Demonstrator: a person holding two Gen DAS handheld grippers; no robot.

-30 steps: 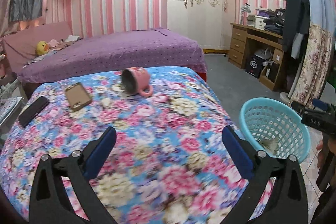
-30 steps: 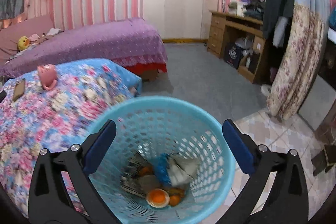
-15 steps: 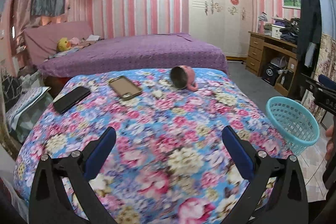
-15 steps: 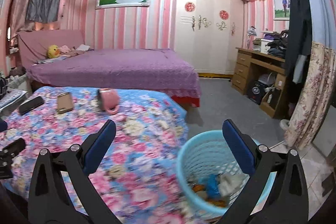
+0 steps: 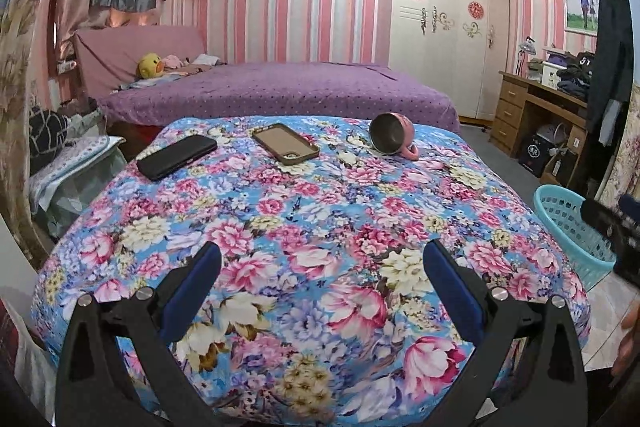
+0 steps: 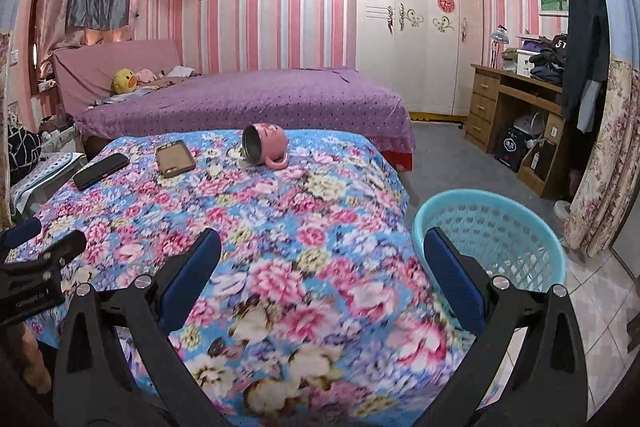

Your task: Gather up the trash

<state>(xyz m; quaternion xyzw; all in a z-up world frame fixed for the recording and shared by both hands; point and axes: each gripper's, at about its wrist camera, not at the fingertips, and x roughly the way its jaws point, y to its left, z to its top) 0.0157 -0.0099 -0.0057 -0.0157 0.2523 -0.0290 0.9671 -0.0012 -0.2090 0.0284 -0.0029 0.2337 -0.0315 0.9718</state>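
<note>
- Left claw (image 5: 320,291) spread wide, gripping nothing, hovering over the near edge of the tabletop (image 5: 320,211).
- Right claw (image 6: 320,279) likewise spread and bare, above the tabletop's near right corner, just beside the basket (image 6: 516,203).
- Basket on the floor, off the tabletop's right edge; contents hidden from both views.
- No loose trash visible on the floral cloth: only a black phone (image 5: 176,157) by the far left edge, a brown phone (image 5: 286,143) toward the far edge, and a tipped pink mug (image 5: 390,139) near the far right corner.
- Probably near the end of collecting, or scanning for leftovers.
- Risk: mistaking the mug or a phone for trash and binning it.
- Risk: busy flower pattern masking a small scrap, so a piece missed.
- Risk: right claw swinging low and knocking the light basket over, spilling it.
- Risk: dragging the cloth with a low claw, rolling the mug off the far edge.
</note>
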